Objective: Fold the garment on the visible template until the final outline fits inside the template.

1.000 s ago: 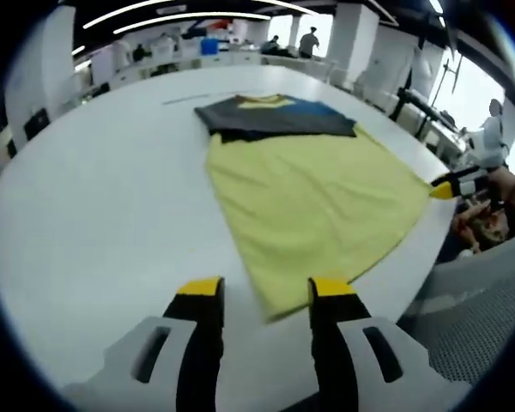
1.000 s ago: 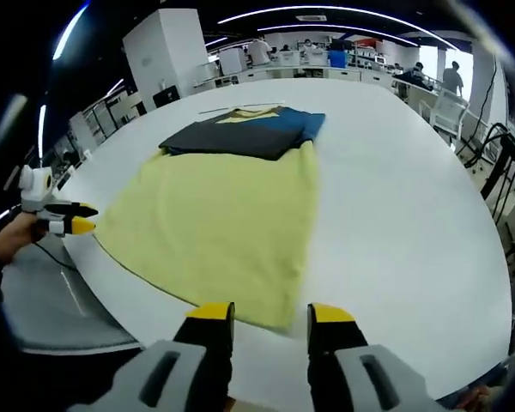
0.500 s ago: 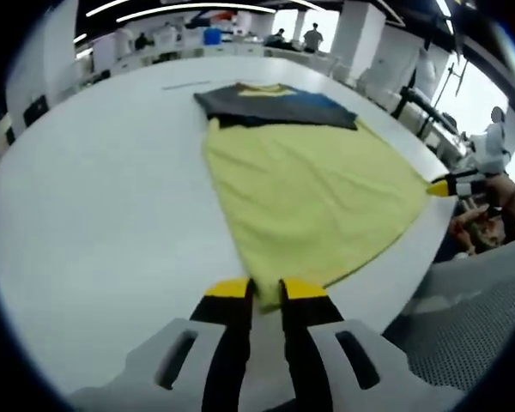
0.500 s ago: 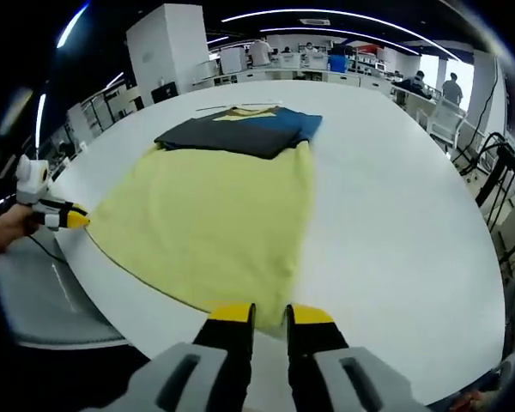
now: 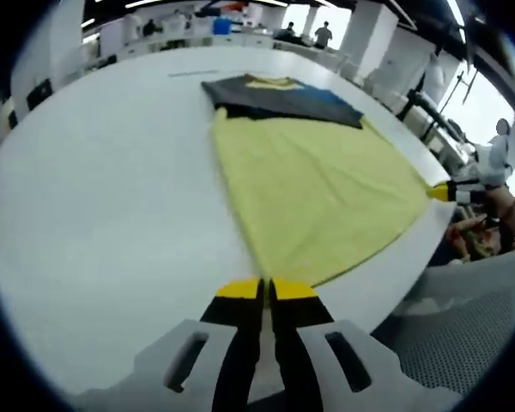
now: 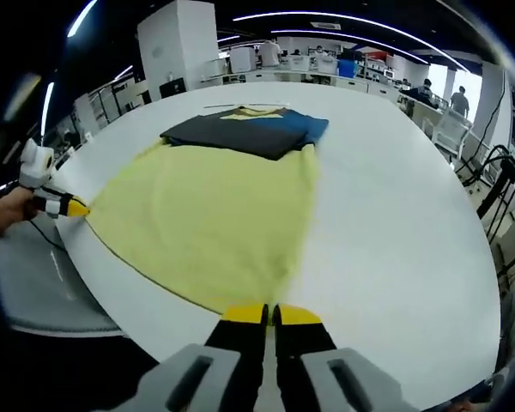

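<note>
- The yellow garment [image 5: 318, 193] lies spread flat on the white table [image 5: 112, 189], its far end folded into a dark grey and blue band [image 5: 279, 96].
- In the left gripper view, the left gripper [image 5: 267, 290] has its yellow-tipped jaws pressed together on one near corner of the garment.
- In the right gripper view, the right gripper [image 6: 270, 315] is likewise pinched onto the other near corner at the table edge.
- The left gripper view alone shows grey mesh fabric [image 5: 472, 335] beside the table.
- The right gripper view alone shows a white pillar [image 6: 176, 43] behind the table and a person's hand [image 6: 7, 210] at the far-left gripper.
</note>
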{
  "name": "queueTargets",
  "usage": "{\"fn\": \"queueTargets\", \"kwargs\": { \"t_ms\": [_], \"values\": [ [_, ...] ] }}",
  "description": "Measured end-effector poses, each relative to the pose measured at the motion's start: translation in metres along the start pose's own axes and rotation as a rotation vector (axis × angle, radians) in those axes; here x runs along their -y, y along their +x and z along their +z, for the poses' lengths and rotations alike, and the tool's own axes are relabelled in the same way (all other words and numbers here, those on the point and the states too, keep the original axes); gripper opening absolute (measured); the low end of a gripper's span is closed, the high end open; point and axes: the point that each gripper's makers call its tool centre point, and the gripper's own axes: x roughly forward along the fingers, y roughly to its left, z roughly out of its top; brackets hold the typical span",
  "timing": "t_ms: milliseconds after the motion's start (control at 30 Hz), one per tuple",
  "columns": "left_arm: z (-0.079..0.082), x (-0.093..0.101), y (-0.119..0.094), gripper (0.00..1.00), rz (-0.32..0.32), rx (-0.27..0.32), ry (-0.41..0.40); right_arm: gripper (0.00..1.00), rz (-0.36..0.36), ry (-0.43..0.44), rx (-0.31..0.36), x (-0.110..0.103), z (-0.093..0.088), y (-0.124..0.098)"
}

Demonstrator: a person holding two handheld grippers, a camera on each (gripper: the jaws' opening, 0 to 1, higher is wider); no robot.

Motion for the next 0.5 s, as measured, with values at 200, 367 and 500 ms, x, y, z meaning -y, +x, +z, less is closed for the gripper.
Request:
{"fn": "queueTargets", "kwargs": {
  "t_ms": [200, 367, 500],
  "values": [
    [-0.003, 0.004, -0.008, 0.0, -0.014, -0.016, 0.01, 0.0, 0.006, 0.015, 0.005, -0.001, -0.004, -0.005],
    [-0.006, 0.006, -0.014, 0.0, -0.013, -0.021, 0.022, 0.0, 0.018, 0.009, -0.003, -0.007, -0.008, -0.008],
    [-0.012, 0.006, -0.02, 0.0, -0.015, -0.037, 0.025, 0.0, 0.026, 0.006, -0.01, -0.012, -0.012, -0.014]
  ]
}}
